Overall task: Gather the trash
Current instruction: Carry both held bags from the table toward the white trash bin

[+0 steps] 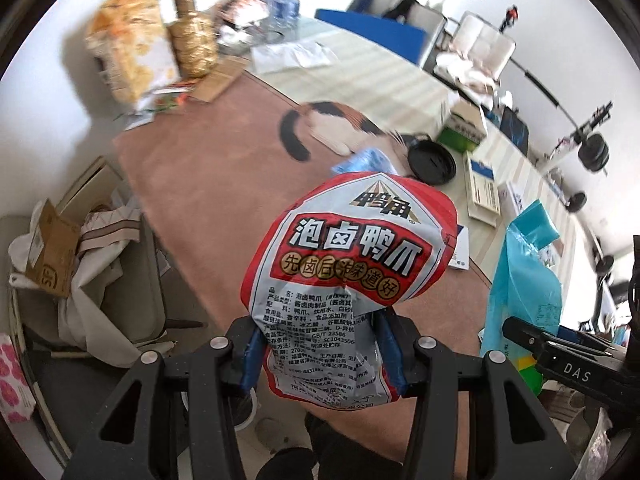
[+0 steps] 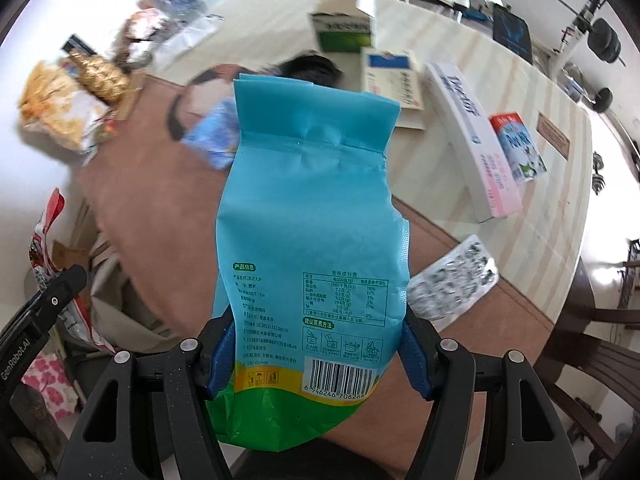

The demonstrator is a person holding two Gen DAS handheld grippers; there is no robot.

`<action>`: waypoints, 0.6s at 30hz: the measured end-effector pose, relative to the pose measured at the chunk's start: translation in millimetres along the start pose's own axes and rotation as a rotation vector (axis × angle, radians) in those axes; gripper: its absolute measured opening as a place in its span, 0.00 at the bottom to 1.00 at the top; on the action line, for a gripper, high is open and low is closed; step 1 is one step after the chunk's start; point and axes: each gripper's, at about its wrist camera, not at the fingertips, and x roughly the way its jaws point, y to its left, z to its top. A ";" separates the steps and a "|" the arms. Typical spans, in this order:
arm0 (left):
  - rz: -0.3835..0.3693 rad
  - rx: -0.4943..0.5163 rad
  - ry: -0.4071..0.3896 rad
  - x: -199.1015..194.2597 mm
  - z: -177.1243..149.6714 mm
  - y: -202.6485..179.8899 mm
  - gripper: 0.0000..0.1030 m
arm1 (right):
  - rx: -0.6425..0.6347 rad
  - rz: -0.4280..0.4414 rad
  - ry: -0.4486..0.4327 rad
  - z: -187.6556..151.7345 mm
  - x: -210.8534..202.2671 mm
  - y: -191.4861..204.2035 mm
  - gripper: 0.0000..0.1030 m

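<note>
My left gripper [image 1: 320, 356] is shut on a red and white snack bag [image 1: 352, 248] with Chinese print and holds it up above the brown mat [image 1: 208, 184]. My right gripper [image 2: 316, 352] is shut on a turquoise and green food bag [image 2: 312, 216], also lifted over the mat [image 2: 140, 208]. Each view shows the other's load at its edge: the turquoise bag [image 1: 524, 272] at the right, the red bag [image 2: 48, 248] at the left. A small blue wrapper [image 2: 212, 136] lies on the mat.
On the table lie a cat-print patch [image 1: 328, 124], a black lid [image 1: 432, 160], boxes [image 2: 468, 140], a blister sheet [image 2: 452, 284], and yellow snack bags [image 1: 132, 40] at the far end. A chair with cardboard and cloth [image 1: 80, 264] stands left. A wooden chair [image 2: 600, 352] stands right.
</note>
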 end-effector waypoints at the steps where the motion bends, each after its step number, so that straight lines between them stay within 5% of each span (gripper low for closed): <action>1: -0.001 -0.012 -0.009 -6.5 -3.9 9.1 0.44 | -0.007 0.009 -0.005 -4.9 -1.0 9.7 0.68; 10: 0.035 -0.207 -0.021 -48.0 -90.6 130.7 0.44 | -0.196 0.094 0.034 -85.3 12.4 133.1 0.68; 18: 0.085 -0.432 0.182 37.3 -204.7 245.5 0.44 | -0.420 0.087 0.253 -196.4 145.7 223.2 0.68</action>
